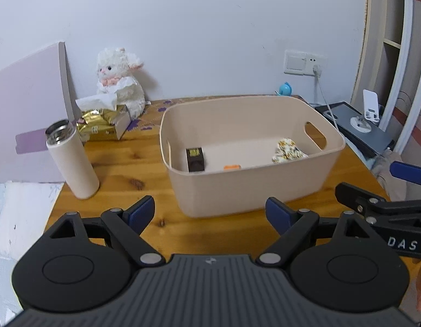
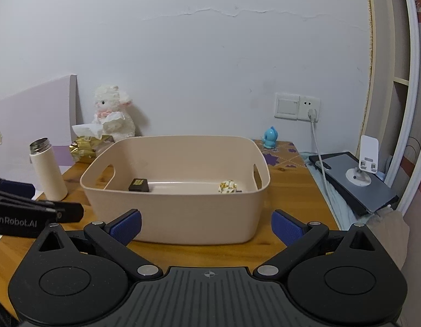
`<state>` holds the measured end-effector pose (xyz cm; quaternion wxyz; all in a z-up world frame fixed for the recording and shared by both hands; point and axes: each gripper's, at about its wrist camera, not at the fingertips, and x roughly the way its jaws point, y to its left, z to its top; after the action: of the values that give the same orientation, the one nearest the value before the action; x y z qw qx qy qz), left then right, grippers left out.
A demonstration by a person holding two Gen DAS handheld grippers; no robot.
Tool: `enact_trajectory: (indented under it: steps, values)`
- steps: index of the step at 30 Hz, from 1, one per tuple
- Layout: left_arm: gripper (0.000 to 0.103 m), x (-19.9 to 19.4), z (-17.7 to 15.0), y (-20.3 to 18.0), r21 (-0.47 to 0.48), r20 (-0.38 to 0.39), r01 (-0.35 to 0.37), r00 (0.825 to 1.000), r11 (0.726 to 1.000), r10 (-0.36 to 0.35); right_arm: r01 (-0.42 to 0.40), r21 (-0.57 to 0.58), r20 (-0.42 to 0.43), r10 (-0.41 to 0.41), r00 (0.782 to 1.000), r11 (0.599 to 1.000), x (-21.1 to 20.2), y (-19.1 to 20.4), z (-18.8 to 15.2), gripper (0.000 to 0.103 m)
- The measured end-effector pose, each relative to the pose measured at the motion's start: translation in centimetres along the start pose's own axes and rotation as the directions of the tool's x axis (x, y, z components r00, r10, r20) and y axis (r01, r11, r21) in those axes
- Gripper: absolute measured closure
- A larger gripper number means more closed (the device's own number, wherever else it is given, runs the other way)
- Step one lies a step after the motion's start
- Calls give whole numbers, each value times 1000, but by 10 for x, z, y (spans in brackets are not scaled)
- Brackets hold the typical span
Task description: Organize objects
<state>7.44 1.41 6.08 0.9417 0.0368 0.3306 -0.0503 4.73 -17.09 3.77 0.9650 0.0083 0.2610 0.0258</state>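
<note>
Both sets of jaws spread wide, nothing between them. Left gripper (image 1: 209,214) level over the near edge of the wooden table (image 1: 120,163), aimed at the front wall of the beige bin (image 1: 246,190); right gripper (image 2: 206,227) alongside, also level and squared to the bin, close to its near wall.

Already inside the bin: a small dark box (image 1: 195,159), a slim orange piece (image 1: 232,167), a patterned cloth bundle (image 1: 288,151).

Still out on the table, left of the bin: a white flask (image 1: 71,160), upright, lid off. Probably rigid, smooth and slippery, maybe heavy if full; best pinched across the middle of the body, kept upright. Behind it, a gold foil packet (image 1: 97,125), likely light and crinkly, easy to crush, and a tissue box (image 1: 120,121) with a plush lamb (image 1: 119,81) against the wall, soft and light, graspable nearly anywhere.
</note>
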Motion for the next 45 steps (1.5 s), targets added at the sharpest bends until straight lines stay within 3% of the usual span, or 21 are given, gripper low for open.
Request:
enact_trajectory:
  steps: [17,45]
  values:
    - [14,-48,-39,-7,17,32,-27,999,999,27,3,28,3,-3,1000,1000,-43,-3,-34,0]
    - [13,-68,-78,-9,46,23,-25,999,999,24,17,31,-21,-17,1000,999,-77,-11,-60,0]
